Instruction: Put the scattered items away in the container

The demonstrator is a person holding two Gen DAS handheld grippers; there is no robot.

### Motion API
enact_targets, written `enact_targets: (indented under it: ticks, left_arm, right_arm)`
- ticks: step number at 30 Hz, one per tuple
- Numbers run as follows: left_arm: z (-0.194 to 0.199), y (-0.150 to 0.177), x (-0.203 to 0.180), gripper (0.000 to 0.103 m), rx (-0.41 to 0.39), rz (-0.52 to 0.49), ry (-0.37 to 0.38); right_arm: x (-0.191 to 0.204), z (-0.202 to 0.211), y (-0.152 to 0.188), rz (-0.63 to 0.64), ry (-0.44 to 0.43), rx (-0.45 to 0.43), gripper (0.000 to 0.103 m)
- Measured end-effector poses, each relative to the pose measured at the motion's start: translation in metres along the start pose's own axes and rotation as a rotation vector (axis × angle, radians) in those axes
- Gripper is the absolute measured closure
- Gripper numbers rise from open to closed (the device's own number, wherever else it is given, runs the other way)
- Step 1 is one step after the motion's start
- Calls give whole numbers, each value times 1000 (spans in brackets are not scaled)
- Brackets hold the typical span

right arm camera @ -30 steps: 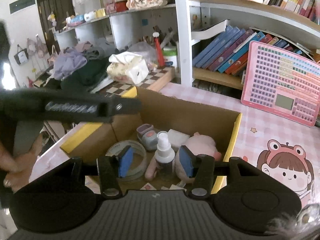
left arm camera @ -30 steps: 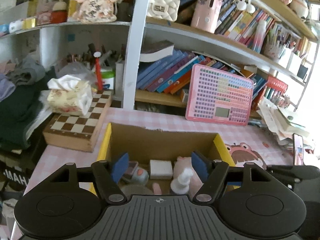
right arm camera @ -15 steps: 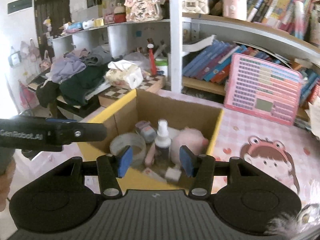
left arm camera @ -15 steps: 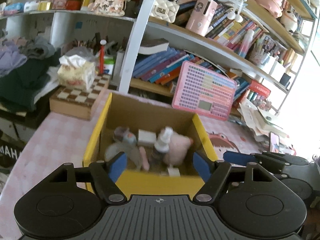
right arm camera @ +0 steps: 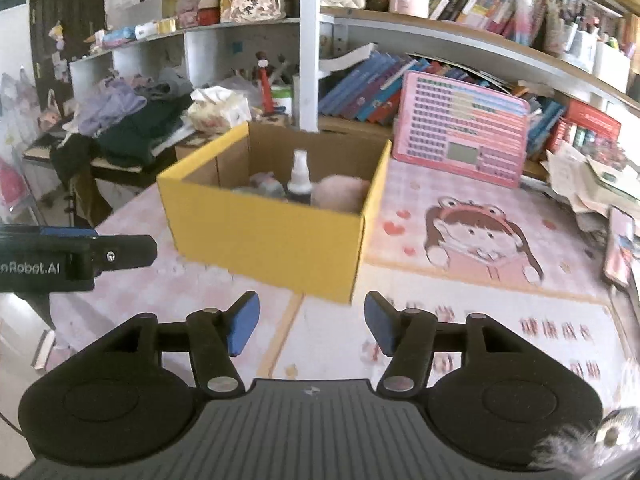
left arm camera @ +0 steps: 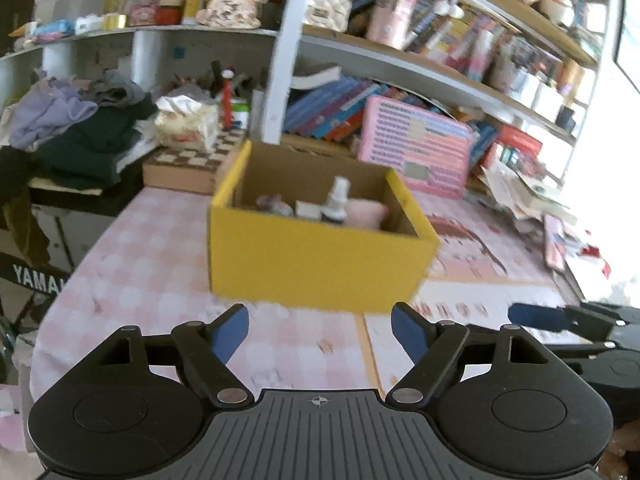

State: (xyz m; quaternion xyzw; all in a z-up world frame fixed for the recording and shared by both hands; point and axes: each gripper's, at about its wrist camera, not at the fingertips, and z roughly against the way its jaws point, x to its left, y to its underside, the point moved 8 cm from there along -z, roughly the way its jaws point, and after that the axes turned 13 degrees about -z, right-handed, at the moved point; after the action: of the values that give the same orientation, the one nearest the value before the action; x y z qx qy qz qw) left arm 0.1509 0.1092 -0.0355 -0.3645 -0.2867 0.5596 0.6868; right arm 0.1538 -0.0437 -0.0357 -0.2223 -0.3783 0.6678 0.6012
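Covering the lower half of both views, the pink table (left arm camera: 152, 264) carries the yellow box (left arm camera: 316, 264) at frame centre. Inside the box stand a spray bottle (right arm camera: 300, 178) and a pink plush (right arm camera: 340, 196) beside it, right of centre. Both grippers sit at the bottom edge, short of the box: left gripper (left arm camera: 320, 330) and right gripper (right arm camera: 308, 322), jaws spread wide, holding nothing.

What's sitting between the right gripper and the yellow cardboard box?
Nothing visible. The right gripper is open and empty, and only bare pink checked tablecloth lies between it and the yellow cardboard box. The left gripper sits off to the side, clear of that path.
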Motion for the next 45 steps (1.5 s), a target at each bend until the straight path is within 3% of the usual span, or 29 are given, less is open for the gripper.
enact_targets:
  ticks: [11, 26, 29, 33, 37, 45]
  left_arm:
    - [21, 29, -34, 22, 44, -64, 62]
    - [17, 41, -51, 21, 80, -136, 39]
    - [18, 41, -52, 15, 84, -143, 26]
    - [19, 42, -52, 15, 94, -154, 10]
    - [20, 44, -53, 9, 109, -166, 0]
    - [17, 50, -51, 1, 139, -174, -12]
  right_arm:
    - [-15, 37, 39, -48, 105, 9, 46]
    - [-39, 47, 51, -119, 187, 4, 38]
    - [-43, 47, 53, -137, 192, 12, 34]
    - [-44, 47, 53, -157, 188, 24, 32]
    - [-42, 49, 53, -152, 195, 18, 22]
    - [-40, 49, 58, -150, 207, 30, 16]
